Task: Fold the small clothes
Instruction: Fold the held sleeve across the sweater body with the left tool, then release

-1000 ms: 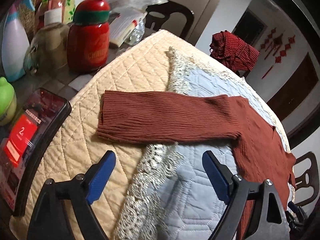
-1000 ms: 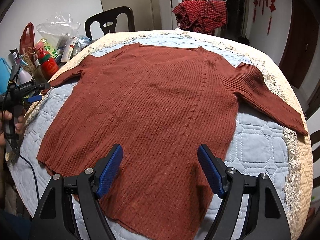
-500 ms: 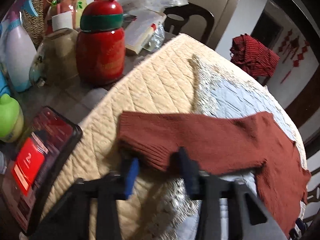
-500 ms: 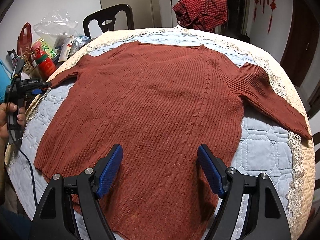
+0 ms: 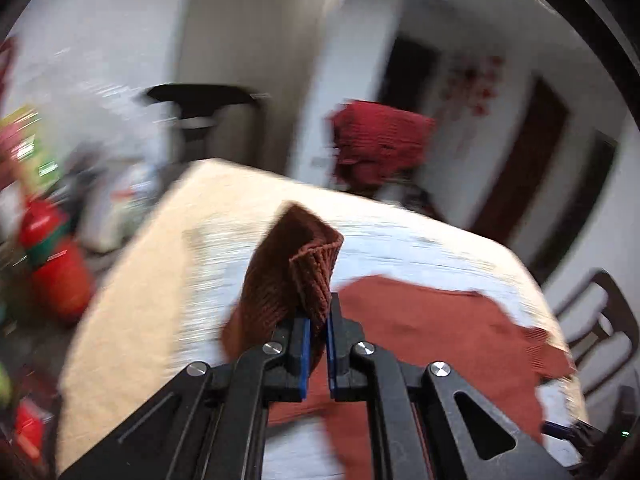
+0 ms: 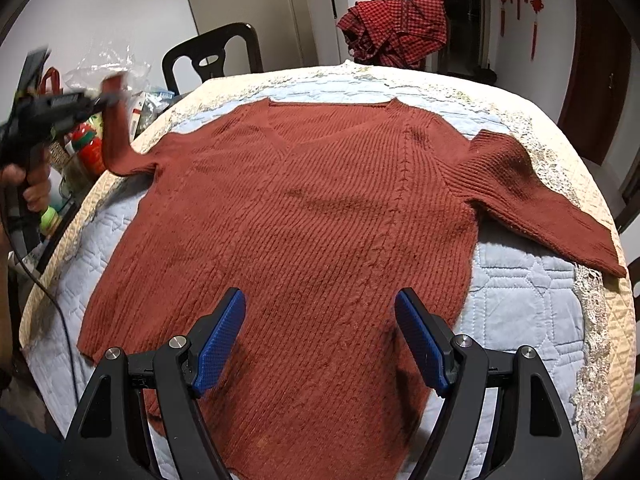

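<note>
A rust-brown ribbed V-neck sweater (image 6: 320, 216) lies flat on the quilted table cover (image 6: 528, 304), front up, hem toward me. My left gripper (image 5: 317, 334) is shut on the cuff of the sweater's left sleeve (image 5: 296, 264) and holds it lifted off the table; in the right wrist view the left gripper (image 6: 106, 100) holds that sleeve (image 6: 118, 136) hanging up at the far left. My right gripper (image 6: 320, 336) is open and empty, hovering over the sweater's lower middle. The right sleeve (image 6: 532, 200) lies flat.
A red checked cloth (image 6: 396, 32) hangs on a chair at the far side. A black chair (image 6: 212, 56) stands far left. A red jar (image 6: 90, 148), bottles and packets crowd the table's left edge. A cable (image 6: 60, 320) hangs at the left.
My left gripper closed on the left sleeve's cuff and lifted it off the table, swinging up. The right gripper stayed open over the hem.
</note>
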{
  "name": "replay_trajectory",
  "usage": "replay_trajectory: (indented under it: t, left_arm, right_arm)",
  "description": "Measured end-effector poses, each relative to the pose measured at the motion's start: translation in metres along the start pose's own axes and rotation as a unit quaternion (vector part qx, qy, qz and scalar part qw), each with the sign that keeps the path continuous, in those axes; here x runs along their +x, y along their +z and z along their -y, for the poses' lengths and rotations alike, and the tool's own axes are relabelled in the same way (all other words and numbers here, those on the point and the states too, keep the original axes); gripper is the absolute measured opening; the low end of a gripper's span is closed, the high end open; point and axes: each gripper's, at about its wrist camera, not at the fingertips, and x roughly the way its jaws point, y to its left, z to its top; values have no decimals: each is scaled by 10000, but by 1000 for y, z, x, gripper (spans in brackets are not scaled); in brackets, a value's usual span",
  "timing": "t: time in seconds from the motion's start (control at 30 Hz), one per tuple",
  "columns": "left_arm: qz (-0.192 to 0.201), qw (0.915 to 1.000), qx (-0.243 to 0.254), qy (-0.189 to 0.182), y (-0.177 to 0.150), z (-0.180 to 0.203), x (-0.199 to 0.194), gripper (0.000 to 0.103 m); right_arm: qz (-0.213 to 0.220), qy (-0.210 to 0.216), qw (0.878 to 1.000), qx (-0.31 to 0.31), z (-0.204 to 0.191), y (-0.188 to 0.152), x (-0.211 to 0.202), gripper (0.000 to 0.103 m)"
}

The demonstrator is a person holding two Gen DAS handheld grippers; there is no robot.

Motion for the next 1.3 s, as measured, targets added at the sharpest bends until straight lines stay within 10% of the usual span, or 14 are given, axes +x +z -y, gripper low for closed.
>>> replay_trajectory:
  t: [0.33,0.4,0.6,0.7,0.87,0.97,1.07,1.3]
  left_arm:
    - [-1357,9722,721,-1766,-36,104,78,12]
    - [-1253,9722,639,-1873,-33,97,69,35]
    - [-706,9875,442,-1337,-15,46,44,47]
    - [-770,9927,428,-826,-17,27,55,47]
    - [-947,9938,467,-342,-33,5,76,46]
    - [-1064,9931,414,-276,-40,-3,85,46]
    - [-1112,9928,365,-270,-45,-10,93,46]
    - [-912,9944,354,-402,-38,-7,86,46]
  right_arm:
    - [116,192,9985,508,22,8,-7,77]
    - [145,314,9974,627,26,12,-5,77]
    - [184,797,9931,842,25,43,12,67]
    - [59,936,9922,822,19,64,34,46]
    - [-337,920,9922,766,13,88,80,45]
    - [-526,844,9929,646,9,96,99,36]
    - [-541,706,9948,499,6,102,105,5]
    - [-55,815,9957,437,13,135,90,5]
